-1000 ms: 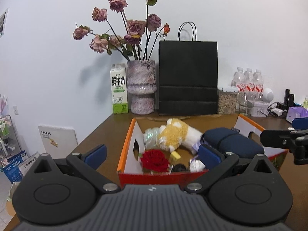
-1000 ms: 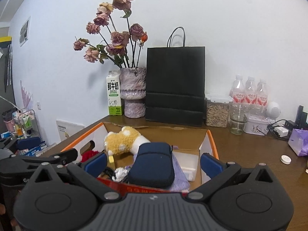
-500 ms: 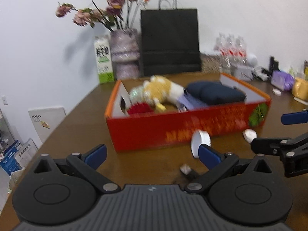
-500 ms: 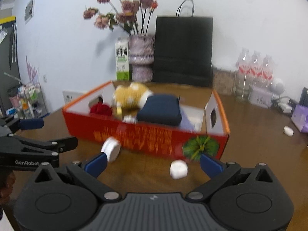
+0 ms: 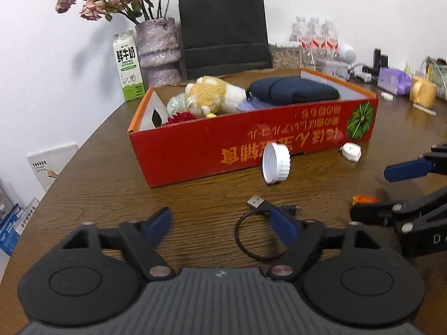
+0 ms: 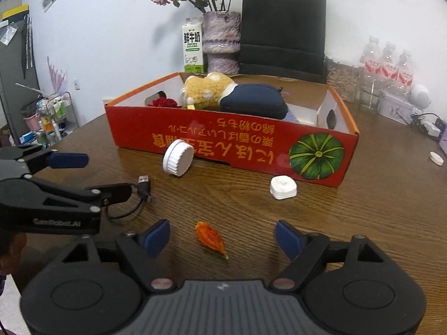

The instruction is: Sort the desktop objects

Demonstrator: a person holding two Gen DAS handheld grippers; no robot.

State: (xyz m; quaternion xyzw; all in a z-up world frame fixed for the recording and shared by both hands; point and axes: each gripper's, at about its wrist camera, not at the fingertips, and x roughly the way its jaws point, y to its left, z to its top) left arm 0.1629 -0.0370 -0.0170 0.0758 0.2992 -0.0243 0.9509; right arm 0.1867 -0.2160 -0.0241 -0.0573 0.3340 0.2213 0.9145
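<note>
Picking up the loose bits in front of the red cardboard box with the pumpkin print (image 6: 232, 142) looks like the step in hand, judging by what lies on the brown wooden desk (image 6: 377, 209). Right gripper (image 6: 222, 237) is spread wide, empty, w/ the small orange wrinkled pepper-like piece (image 6: 210, 236) lying on the desk between its blue pads, nearer the left one, not touched by either. To do it well: centre the piece between the pads, go low so the tips nearly skim the wood, then close slowly, since it's thin and tapered and could squirt out sideways.

Left gripper (image 5: 220, 224) is also released and holds nothing; the black looped USB cable (image 5: 258, 229) lies just ahead and partly under its right pad (image 5: 283, 224), contact unclear. Cable is floppy, so pinch at the plug or where the loop doubles, not a single strand.

Other loose items near the box front: white ribbed plastic screw cap (image 6: 178, 157) tipped on its edge right against the box wall, and a white squarish plastic piece (image 6: 282, 187) just beside the pumpkin corner. Box already holds a tan plush toy (image 6: 208, 90), a navy zip pouch (image 6: 252, 105) and a red fabric rose (image 6: 164, 102).
</note>
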